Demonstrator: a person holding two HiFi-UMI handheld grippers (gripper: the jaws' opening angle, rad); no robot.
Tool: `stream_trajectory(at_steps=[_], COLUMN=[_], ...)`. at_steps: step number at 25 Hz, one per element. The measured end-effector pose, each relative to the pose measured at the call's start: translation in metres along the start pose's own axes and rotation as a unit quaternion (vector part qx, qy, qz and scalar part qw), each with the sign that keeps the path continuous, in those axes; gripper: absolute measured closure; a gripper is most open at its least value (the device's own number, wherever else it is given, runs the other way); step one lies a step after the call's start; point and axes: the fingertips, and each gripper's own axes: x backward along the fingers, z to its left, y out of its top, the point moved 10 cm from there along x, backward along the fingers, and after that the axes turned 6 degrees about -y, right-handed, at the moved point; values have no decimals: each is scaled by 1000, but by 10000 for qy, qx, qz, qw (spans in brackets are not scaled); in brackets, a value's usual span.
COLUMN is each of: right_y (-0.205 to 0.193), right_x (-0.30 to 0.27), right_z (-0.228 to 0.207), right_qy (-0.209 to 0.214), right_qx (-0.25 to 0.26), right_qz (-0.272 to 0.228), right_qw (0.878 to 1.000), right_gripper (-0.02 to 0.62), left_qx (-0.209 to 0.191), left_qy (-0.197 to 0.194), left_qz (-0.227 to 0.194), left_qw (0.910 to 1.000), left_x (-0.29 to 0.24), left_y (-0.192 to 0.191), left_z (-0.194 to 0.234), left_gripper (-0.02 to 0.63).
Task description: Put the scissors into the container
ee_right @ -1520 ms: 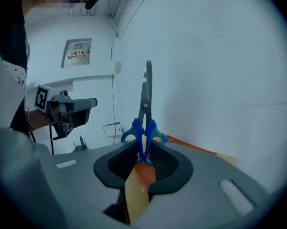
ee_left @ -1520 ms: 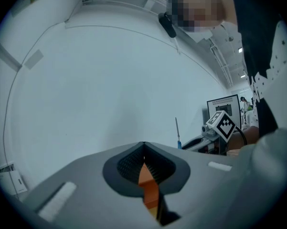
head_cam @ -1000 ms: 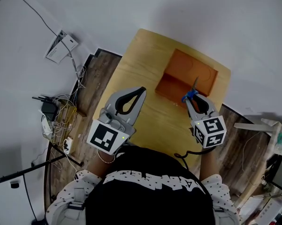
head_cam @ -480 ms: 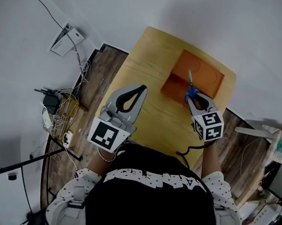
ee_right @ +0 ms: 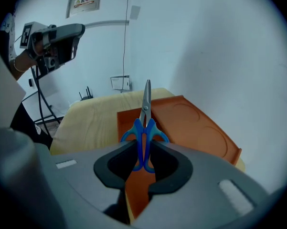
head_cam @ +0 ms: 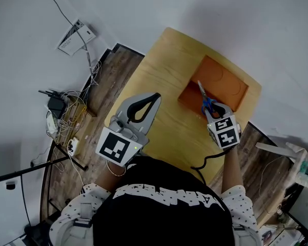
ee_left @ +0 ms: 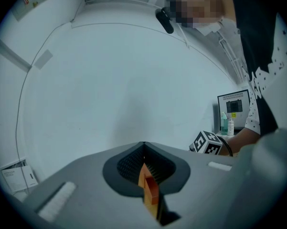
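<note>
Blue plastic loops of the scissors (ee_right: pixel 145 123) are sitting pinched between the jaws of the right hand-held gripper (ee_right: pixel 143 151). The steel blades are lying together and pointing away from it. The lower ends of the loops are being hidden behind the jaw pads.

In the head view this right hand-held gripper (head_cam: pixel 211 107) is tilting downward at the near edge of the orange container (head_cam: pixel 223 81). It is holding the scissors (head_cam: pixel 204 97) above the near wall, with the blade tips reaching over the inside. Whether they are touching the container cannot be told. The container is lying near the far corner of the pale wooden worktop (head_cam: pixel 159 86), with two round recesses showing in its floor.

The left hand-held gripper (head_cam: pixel 155 97) is hovering over the worktop's left side, well apart from the container. Its jaws are meeting tip to tip and gripping nothing. In its own view only an orange sliver is showing through the slit beneath the tips.

The black shirt (head_cam: pixel 164 204) is covering most of the person's forearms. Tangled cables (head_cam: pixel 66 122) are lying on the wooden floor (head_cam: pixel 100 86) beside the worktop.
</note>
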Motion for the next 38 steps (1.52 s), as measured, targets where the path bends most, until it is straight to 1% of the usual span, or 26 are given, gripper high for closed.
stream_trajectory(at_steps=[5, 9, 11, 17, 29, 38], right_y=[-8, -11, -12, -19, -22, -20], right_x=[-8, -16, -19, -30, -47, -56], right_z=[-1, 0, 0, -2, -6, -3], right_qy=[95, 214, 281, 371, 268, 280], right_qx=[314, 760, 879, 980, 1151, 1368], right_qz=[421, 828, 961, 1225, 1764, 2168], right_qw=[9986, 9934, 9911, 9869, 9772, 9662], right_gripper=[499, 499, 499, 499, 497, 497], left_qx=[10, 1, -10, 23, -1, 20], left_qy=[-1, -5, -12, 27, 100, 88], left_qz=[20, 29, 39, 71, 114, 141], left_qw=[10000, 10000, 10000, 10000, 9999, 9999], left_x=[-1, -1, -1, 0, 4, 4], left_y=[-1, -1, -1, -2, -4, -6], left_z=[-1, -1, -1, 0, 3, 3], left_gripper=[606, 606, 606, 606, 606, 606])
